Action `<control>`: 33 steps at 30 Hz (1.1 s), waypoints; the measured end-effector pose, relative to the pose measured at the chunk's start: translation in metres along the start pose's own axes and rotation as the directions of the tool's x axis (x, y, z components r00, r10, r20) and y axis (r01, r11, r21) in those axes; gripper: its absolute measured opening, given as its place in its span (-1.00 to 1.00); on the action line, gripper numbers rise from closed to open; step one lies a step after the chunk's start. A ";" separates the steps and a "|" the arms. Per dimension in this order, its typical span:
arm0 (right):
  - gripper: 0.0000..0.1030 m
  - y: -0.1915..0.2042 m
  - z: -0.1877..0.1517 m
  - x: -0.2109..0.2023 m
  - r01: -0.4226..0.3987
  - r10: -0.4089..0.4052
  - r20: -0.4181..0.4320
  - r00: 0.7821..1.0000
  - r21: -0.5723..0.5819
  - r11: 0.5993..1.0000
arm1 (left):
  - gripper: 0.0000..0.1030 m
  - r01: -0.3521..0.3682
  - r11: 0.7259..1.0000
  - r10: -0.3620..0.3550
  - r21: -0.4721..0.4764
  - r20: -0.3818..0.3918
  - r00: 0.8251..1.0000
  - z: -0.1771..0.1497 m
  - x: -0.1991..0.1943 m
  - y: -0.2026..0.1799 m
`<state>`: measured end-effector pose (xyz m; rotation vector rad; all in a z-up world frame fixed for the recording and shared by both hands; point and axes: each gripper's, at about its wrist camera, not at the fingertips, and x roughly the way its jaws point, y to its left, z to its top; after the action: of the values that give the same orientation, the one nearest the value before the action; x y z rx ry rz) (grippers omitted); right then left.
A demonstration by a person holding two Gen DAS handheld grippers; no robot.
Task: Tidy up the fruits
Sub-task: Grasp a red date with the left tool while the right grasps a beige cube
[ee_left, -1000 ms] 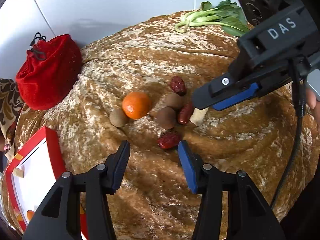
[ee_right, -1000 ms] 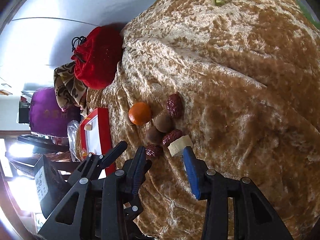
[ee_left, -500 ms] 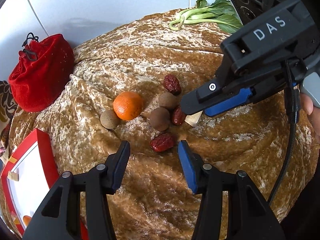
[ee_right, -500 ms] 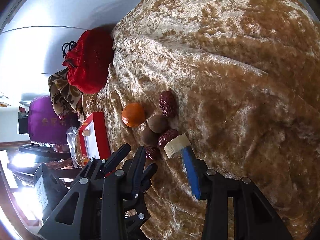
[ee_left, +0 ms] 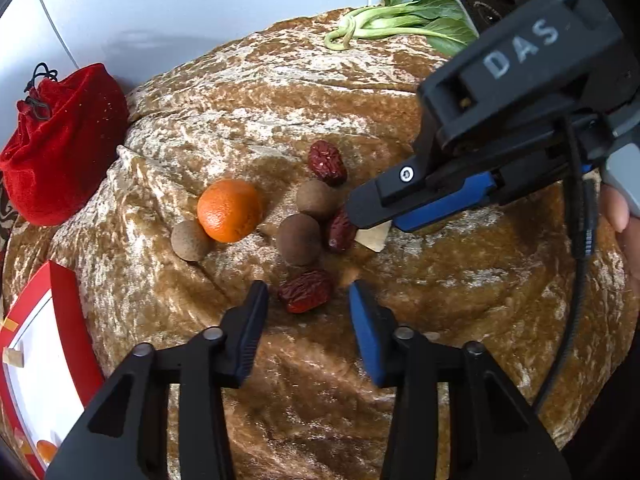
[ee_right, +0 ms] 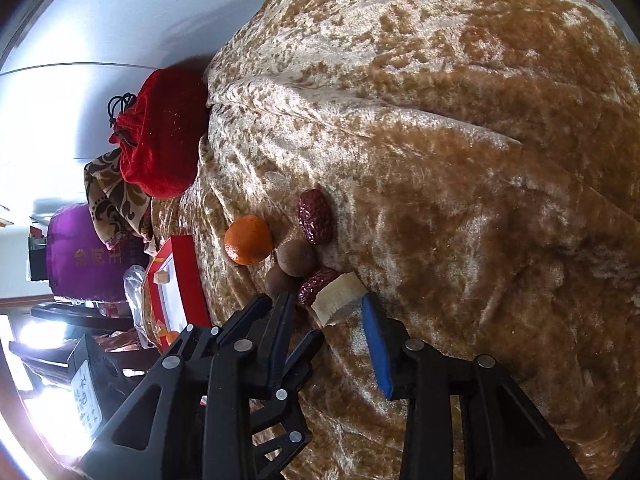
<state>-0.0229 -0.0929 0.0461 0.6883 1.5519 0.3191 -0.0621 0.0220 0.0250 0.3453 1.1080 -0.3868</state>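
The fruit sits bunched at mid-frame of the left wrist view on a brown mottled velvet cloth [ee_left: 460, 280]: a mandarin [ee_left: 229, 210], a small brown longan [ee_left: 189, 241] touching its lower left, two more longans [ee_left: 299, 239] to the right, and three red dates, one [ee_left: 327, 162] above the cluster, one [ee_left: 340, 230] at its right edge and one [ee_left: 306, 290] lowest. That lowest date lies between the tips of the left gripper [ee_left: 306, 300], whose jaws are closing but whose pads stand clear of it on both sides. Just right of the right-hand date lies a pale wedge of cut fruit [ee_left: 372, 238]; the right gripper [ee_right: 326, 312] straddles this wedge [ee_right: 338, 298], its jaws closing, not yet pressing on it. The left gripper's tips crowd in at the right wrist view's lower left. Farther out stand a red drawstring pouch [ee_left: 60, 144] at left, a red-rimmed white tray [ee_left: 64, 300] at lower left, and bok choy [ee_left: 404, 24] at the top.
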 end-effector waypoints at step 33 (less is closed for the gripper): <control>-0.69 0.023 -0.007 -0.001 0.080 -0.075 0.057 0.996 -0.106 0.991 | -0.67 0.028 0.990 -0.027 -0.141 0.012 1.000 -0.020 -0.030 0.045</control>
<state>-0.0245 -0.0742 0.0608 0.5467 1.4953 0.3216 -0.0688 0.0751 0.0478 0.2027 1.1249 -0.3317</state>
